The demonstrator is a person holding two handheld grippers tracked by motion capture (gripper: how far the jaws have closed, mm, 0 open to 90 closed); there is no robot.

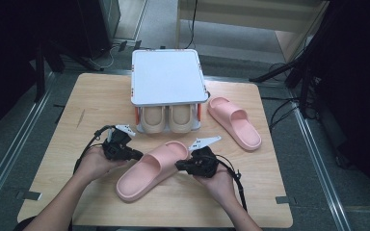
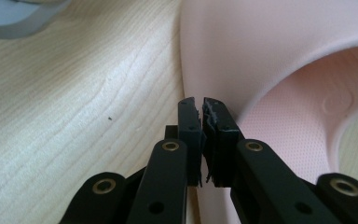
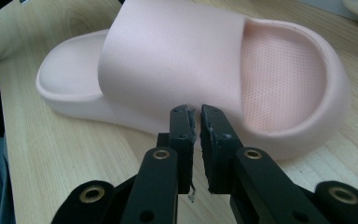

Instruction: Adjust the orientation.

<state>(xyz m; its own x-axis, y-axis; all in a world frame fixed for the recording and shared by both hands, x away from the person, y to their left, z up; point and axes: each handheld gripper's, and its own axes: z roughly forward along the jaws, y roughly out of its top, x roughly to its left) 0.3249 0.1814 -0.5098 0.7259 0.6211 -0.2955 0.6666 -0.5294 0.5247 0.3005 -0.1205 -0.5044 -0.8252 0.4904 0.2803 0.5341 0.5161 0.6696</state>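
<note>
- Two grippers flanked one pink slipper (image 1: 150,169) on the wooden table (image 1: 77,144); this slipper serves as the landmark for the places below.
- The left gripper (image 1: 136,154) was held by the left hand (image 1: 94,162), and its tips were at the slipper's left edge, beside the strap.
- In the left gripper view its jaws stood nearly closed, with only a thin slit between the pads (image 2: 189,126), and nothing was clamped between them; the slipper (image 2: 270,56) lay just past the tips.
- The right gripper (image 1: 179,165) was held by the right hand (image 1: 219,183), and its tips met the slipper's right edge, near the toe end.
- In the right gripper view its jaws were also narrow, with a small gap between the pads (image 3: 182,126), and held nothing; they pointed at the side of the slipper's (image 3: 191,70) sole, under the strap.
- The slipper lay flat on the table, on a slant, with its heel toward the person and its toe toward the rack.
- Behind the slipper's toe end stood a small shoe rack (image 1: 168,77) with a white top; a beige pair (image 1: 167,119) sat on its lower shelf.
- To the right of the slipper and well apart from it, a second pink slipper (image 1: 234,122) lay on the table, beside the rack.
</note>
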